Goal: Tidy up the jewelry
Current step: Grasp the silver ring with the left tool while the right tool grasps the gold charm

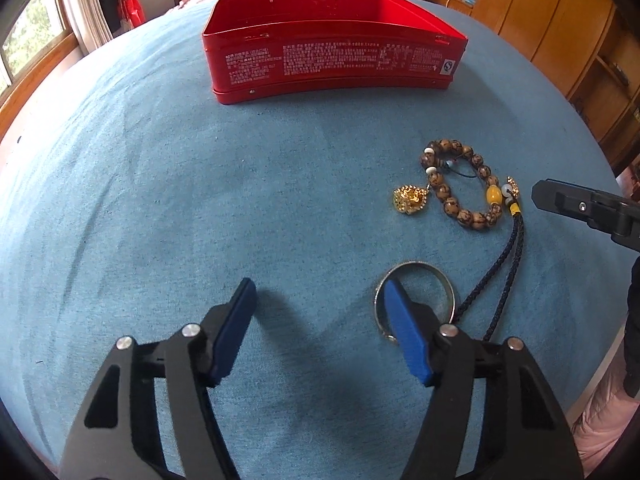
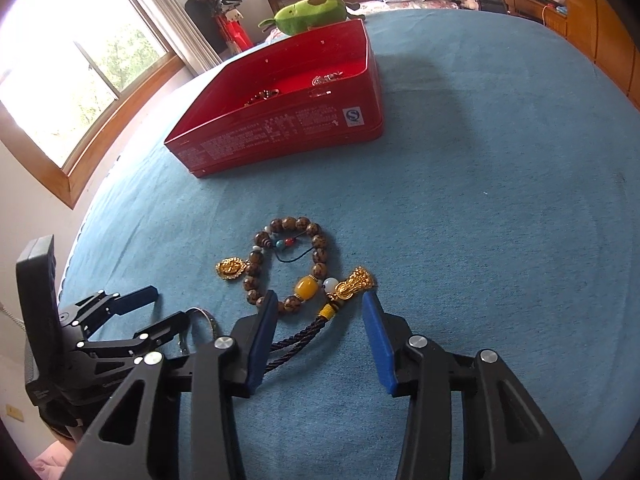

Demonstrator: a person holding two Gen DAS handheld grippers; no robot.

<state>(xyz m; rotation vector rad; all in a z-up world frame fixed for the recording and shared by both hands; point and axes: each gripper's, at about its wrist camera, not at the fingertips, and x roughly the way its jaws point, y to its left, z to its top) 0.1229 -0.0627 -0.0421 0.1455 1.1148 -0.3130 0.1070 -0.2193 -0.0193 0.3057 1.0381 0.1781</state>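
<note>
**Hovering Over the Last Pieces Beside a Red Tin**

Spreading wide above a blue cloth-covered bed [image 1: 160, 200], the left gripper [image 1: 318, 308] hangs released, its blue-padded fingers [image 1: 236, 328] holding nothing. Its right finger overlaps a thin silver metal bangle [image 1: 444, 280] lying flat on the cloth, so that finger sits over the ring's inside; whether it touches the metal cannot be told.

The right gripper [image 2: 320, 316] is likewise released, its jaws parted and empty. Between and just ahead of its fingertips lies a dark navy braided cord bracelet [image 2: 304, 336], capped by a gold collar and a gold beast-shaped charm [image 2: 356, 282]. Touching that charm is a round brown wooden bead bracelet [image 2: 316, 240] with one large amber-yellow bead [image 2: 307, 287] and a white bead beside it. A small gold filigree pendant [image 2: 230, 269] rests against the bead bracelet's left side.

Farther back on the bed stands an open rectangular red metal tin [image 2: 280, 120] printed with white text along its near wall. From the right wrist view, a few small glinting pieces [image 2: 328, 79] lie on its red floor; they are too small to identify. Behind the tin sits a green avocado-shaped plush toy [image 2: 312, 12]. A wood-framed window [image 2: 80, 60] lights the room at left.
</note>
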